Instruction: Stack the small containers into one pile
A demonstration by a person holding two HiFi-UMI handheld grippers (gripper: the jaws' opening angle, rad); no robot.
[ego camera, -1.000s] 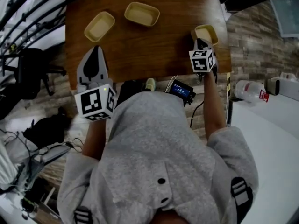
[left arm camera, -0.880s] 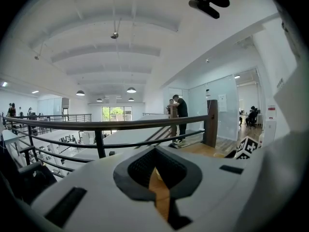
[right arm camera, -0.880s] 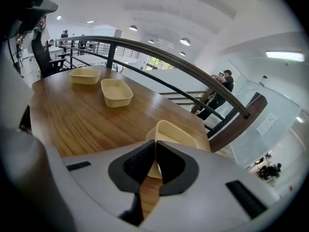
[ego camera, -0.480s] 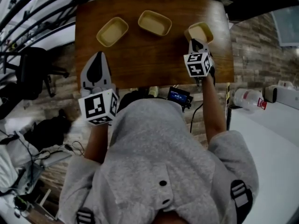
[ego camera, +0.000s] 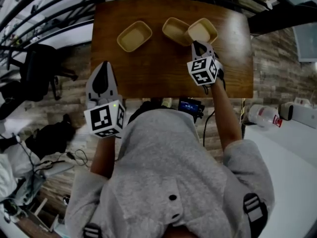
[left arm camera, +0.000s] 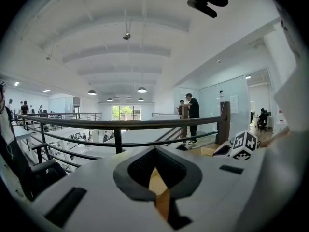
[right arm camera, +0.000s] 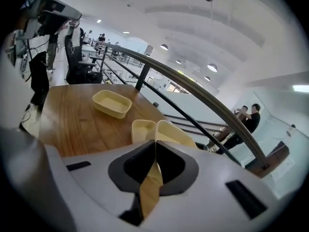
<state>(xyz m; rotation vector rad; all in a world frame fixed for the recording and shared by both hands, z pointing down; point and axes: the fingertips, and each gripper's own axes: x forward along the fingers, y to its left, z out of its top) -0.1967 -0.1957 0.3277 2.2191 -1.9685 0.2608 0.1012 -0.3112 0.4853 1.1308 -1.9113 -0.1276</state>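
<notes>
Your right gripper [right arm camera: 155, 143] has its jaws nearly together, pinching the thin wall of the held container [right arm camera: 176, 131], and only the right gripper view shows this. From the head view you see just that gripper [ego camera: 197, 44] reaching to the tub [ego camera: 203, 29] near the far edge of the table [ego camera: 163, 68], right of centre. The held container rides tilted, its left end right against the middle container [ego camera: 176, 30]; whether they touch cannot be told. The right gripper view shows the middle container [right arm camera: 142, 129] just left of the held one and the third container [right arm camera: 112, 103] well apart toward the far-left corner, where the head view also places it [ego camera: 134, 35].

Your left gripper [left arm camera: 154, 152] has its jaws fully together with nothing in them. The head view puts it [ego camera: 103, 64] at the table's front-left corner. The left gripper view looks outward at a dark railing [left arm camera: 120, 124] and standing people [left arm camera: 193, 111], with the right gripper's marker cube [left arm camera: 244, 146] at its right side.

All three tubs are pale yellow, shallow, oblong with rounded corners and thin flared rims, matte inside. The table is brown wood with visible grain and rounded corners. Both grippers have smooth white shells with dark pads.
</notes>
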